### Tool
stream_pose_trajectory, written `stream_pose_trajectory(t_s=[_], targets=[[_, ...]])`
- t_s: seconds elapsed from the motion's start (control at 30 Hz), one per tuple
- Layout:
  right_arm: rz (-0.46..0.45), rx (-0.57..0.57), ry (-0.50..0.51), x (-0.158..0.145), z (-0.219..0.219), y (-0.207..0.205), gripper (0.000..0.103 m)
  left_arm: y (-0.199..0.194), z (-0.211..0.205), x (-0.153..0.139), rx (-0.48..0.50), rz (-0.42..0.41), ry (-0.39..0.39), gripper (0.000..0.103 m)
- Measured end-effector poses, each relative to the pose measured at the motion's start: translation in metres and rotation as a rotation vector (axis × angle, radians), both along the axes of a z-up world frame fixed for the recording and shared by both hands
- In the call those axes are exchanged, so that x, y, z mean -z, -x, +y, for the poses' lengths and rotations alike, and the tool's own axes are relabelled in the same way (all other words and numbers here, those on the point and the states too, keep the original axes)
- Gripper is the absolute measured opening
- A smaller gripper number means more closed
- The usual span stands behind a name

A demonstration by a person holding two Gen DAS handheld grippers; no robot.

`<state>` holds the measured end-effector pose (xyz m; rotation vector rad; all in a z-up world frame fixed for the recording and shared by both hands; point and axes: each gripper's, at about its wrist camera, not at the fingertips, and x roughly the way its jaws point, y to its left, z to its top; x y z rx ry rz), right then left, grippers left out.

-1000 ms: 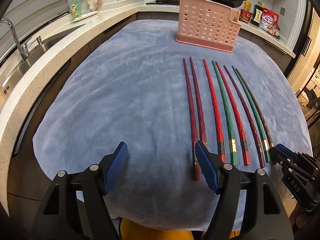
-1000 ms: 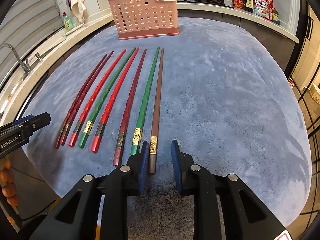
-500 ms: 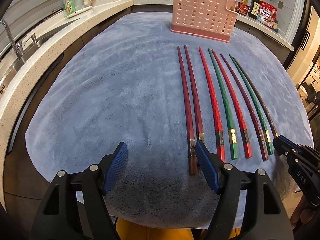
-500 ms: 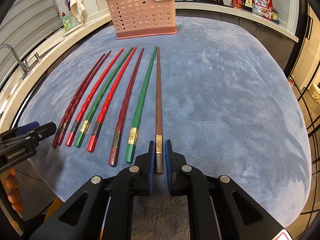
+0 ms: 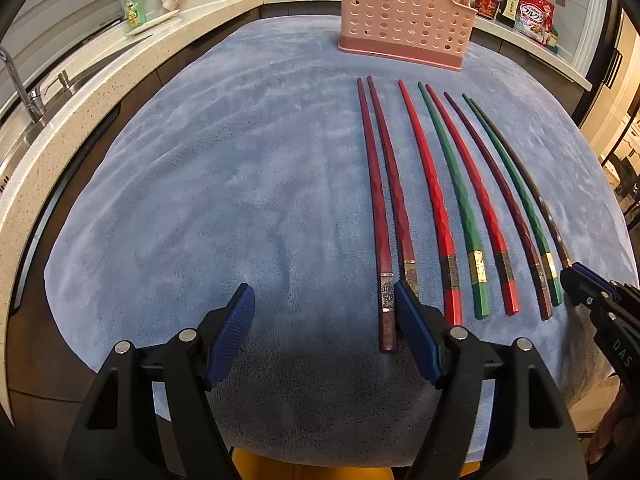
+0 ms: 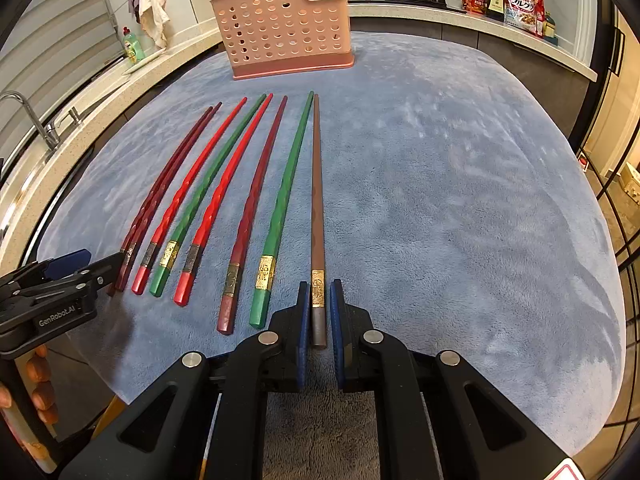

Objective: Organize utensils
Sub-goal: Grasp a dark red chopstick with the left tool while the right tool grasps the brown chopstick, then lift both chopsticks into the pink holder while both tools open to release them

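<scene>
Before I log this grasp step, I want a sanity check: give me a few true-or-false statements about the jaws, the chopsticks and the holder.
1. The right gripper has its jaws closed around the brown chopstick. True.
2. The left gripper is clamped on a green chopstick. False: its jaws stand wide open, with the leftmost dark red chopstick lying between them.
3. The pink holder stands upright at the far end of the blue cloth. True.
4. Some chopsticks already sit in the holder. False: all eight visible lie on the cloth.
5. The brown chopstick is the rightmost in the row. True.
</scene>
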<state>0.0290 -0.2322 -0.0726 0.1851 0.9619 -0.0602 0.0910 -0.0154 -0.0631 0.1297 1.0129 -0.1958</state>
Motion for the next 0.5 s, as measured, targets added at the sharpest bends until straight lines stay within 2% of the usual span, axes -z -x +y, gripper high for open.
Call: stream_pose_trajectory(t_s=[0.07, 0.17, 0.33, 0.4, 0.5], targets=[[0.0, 0.0, -0.001, 0.0, 0.0, 0.0, 0.009, -0.001, 0.0, 0.0, -0.002, 0.001, 0.0, 0.067], [0.0, 0.0, -0.001, 0.0, 0.0, 0.0, 0.009, -0.002, 0.001, -0.001, -0.007, -0.004, -0.005, 0.055], [0.0, 0.0, -0.002, 0.0, 0.0, 0.0, 0.009, -0.006, 0.008, -0.004, -0.016, -0.004, 0.007, 0.023], [0.0, -0.002, 0.0, 0.0, 0.0, 0.0, 0.008, -0.007, 0.01, -0.005, -0.016, -0.001, 0.013, 0.016], [0.002, 0.0, -0.001, -0.002, -0.001, 0.0, 0.007, -0.009, 0.015, -0.006, -0.016, 0.01, 0.035, 0.012]])
